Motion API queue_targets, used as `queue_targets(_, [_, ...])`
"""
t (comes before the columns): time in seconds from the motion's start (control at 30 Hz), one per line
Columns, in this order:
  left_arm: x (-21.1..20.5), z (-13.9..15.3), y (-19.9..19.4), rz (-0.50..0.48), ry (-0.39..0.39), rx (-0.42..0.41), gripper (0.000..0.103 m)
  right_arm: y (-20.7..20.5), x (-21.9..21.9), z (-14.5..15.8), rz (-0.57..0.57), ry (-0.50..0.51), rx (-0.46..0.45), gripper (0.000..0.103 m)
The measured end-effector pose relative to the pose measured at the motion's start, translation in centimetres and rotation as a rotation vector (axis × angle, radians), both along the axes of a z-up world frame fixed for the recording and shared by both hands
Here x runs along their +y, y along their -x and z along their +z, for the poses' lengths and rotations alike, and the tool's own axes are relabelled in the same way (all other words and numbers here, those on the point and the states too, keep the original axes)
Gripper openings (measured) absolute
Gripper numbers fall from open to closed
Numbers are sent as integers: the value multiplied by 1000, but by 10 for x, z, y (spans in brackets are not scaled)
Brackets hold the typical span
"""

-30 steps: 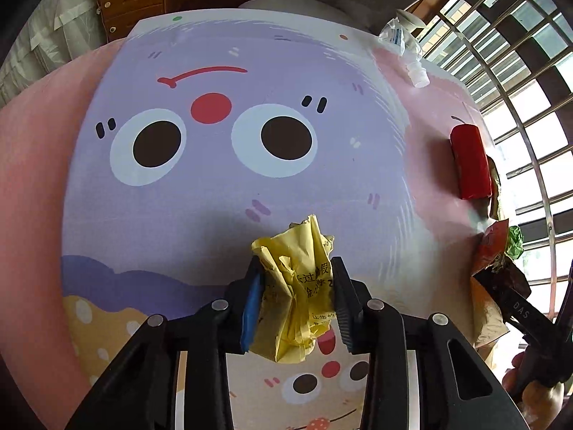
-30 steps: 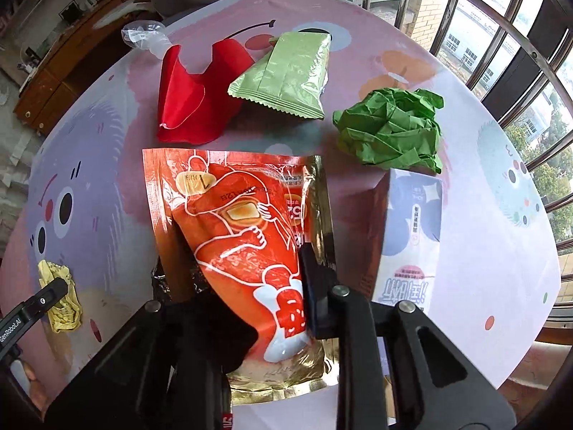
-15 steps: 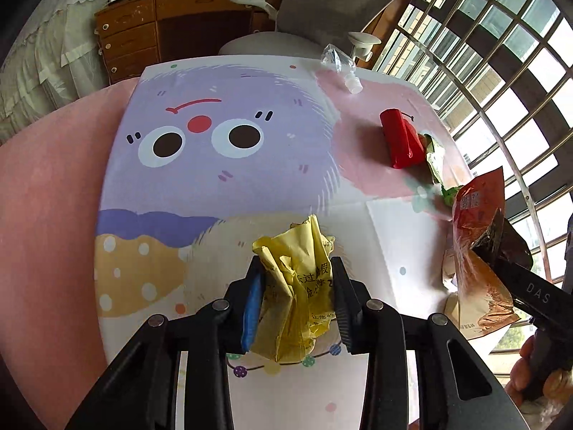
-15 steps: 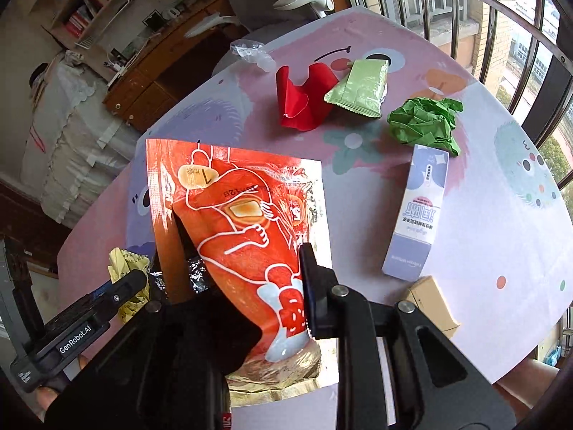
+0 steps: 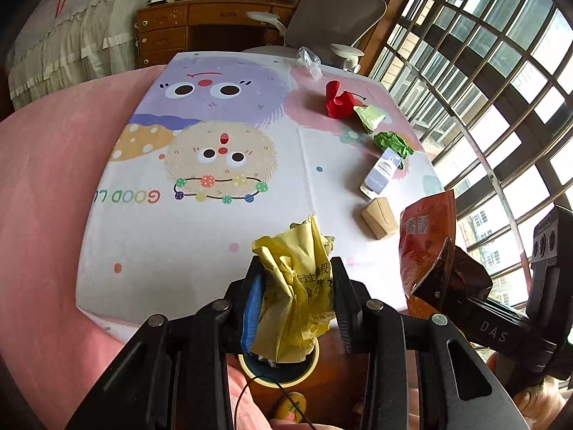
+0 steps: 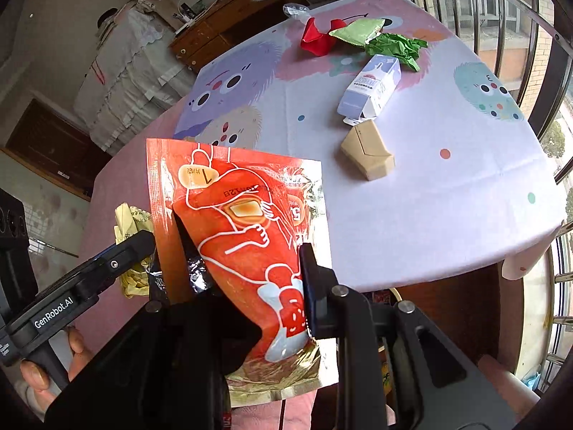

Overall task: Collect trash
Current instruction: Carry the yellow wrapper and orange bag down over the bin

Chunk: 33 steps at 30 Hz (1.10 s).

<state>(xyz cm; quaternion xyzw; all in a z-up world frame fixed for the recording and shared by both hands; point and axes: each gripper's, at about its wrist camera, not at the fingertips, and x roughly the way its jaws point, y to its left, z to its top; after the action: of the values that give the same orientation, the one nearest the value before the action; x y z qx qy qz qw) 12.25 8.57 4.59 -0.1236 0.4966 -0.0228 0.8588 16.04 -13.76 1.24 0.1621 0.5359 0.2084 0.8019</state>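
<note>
Cartoon-printed worktop [image 5: 200, 236] drops away as both grippers pull back past its near edge. Left gripper [image 5: 295, 295] fingers pinch the yellow wrapper [image 5: 299, 286]; right gripper [image 6: 247, 265] fingers clamp the orange snack pouch [image 6: 243, 236], both lifted clear, likely bound for a bin.

The left gripper [image 5: 295, 286] is held raised and pointed forward, its jaws clamped on a crumpled yellow wrapper [image 5: 297, 286] that is pinched between the two fingers. The right gripper [image 6: 247, 268] is held just beside it, to its right, jaws closed on an orange foil pouch [image 6: 247, 236] that stands upright between the fingers. A hand [image 6: 53, 362] is seen wrapped around the left gripper's handle, fingertips curled beneath it.
</note>
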Motion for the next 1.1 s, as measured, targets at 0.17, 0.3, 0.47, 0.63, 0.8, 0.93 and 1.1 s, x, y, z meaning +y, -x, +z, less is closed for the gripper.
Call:
queue_targets(0.17, [-32,-13,69,-18,-24,59,35,58,-22,-23,16,-23,77,19])
queue_targets(0.3, [-45,-24,105,-58,-57,94,35,91,-31,-49,5,-22,134,19])
queue_targets(0.47, [-53,-58,137,-95,-69,156,35,118,-34,-106,-35,-9,247,20])
queue_targets(0.63, [-52,-127,150,-125,-76,224,35,138,-33,-196,-79,30,336,21])
queue_targets(0.8, [-44,-217,155,-121,-53,294,35,153,-38,-290,-167,48,409,22])
queue_targets(0.93, [-40,-283,147,-132,-43,319,36,160,-43,-346,-218,39,428,24])
queue_targets(1.1, [-37,-357,135,-133,-30,349,36,140,-36,-405,-248,36,441,26])
